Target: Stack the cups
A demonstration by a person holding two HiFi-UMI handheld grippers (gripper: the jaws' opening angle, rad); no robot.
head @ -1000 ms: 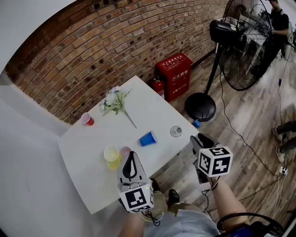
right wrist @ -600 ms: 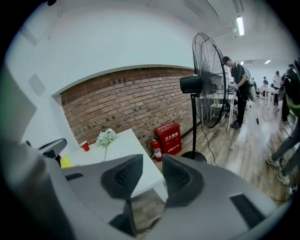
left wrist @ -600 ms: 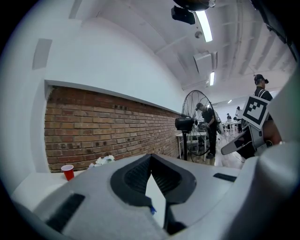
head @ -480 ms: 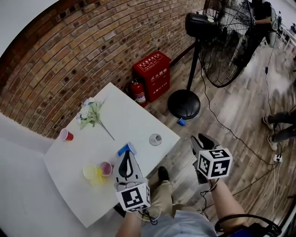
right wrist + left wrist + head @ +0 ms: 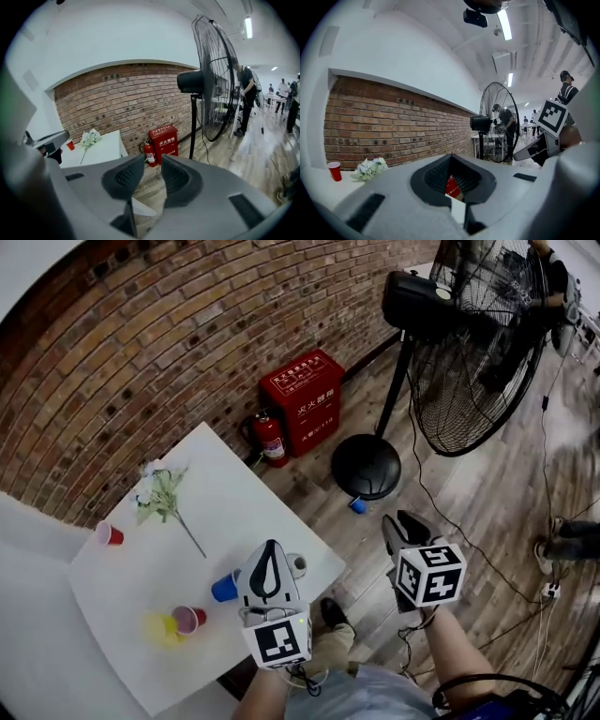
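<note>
I am holding both grippers at the near edge of the white surface [image 5: 122, 587], touching no cup.

Left gripper [image 5: 269, 549]: its jaws are meeting at the tips and the hollow between the pads is holding nothing. It is hiding part of a small grey round item [image 5: 298, 565], which I cannot identify.

Right gripper [image 5: 398, 523]: it is hanging over the wood floor [image 5: 469, 521]. Its jaws are standing apart with nothing between them, and they have just been closing.

The cups are sitting unstacked:
- The blue cup [image 5: 225, 587] is lying on its side just beside my left gripper.
- The pink-red cup [image 5: 188, 619] is sitting right by the yellow cup [image 5: 159, 626], which is blurring out.
- The red cup [image 5: 109, 533] is standing at the far corner, near the flowers [image 5: 159, 498].

The red box [image 5: 303, 399] is showing white Chinese characters I cannot read surely, with a line ending in 119 below them. The fire extinguisher [image 5: 270, 437] label is too small to read. The fan [image 5: 469, 343] is running off the frame at the top.
</note>
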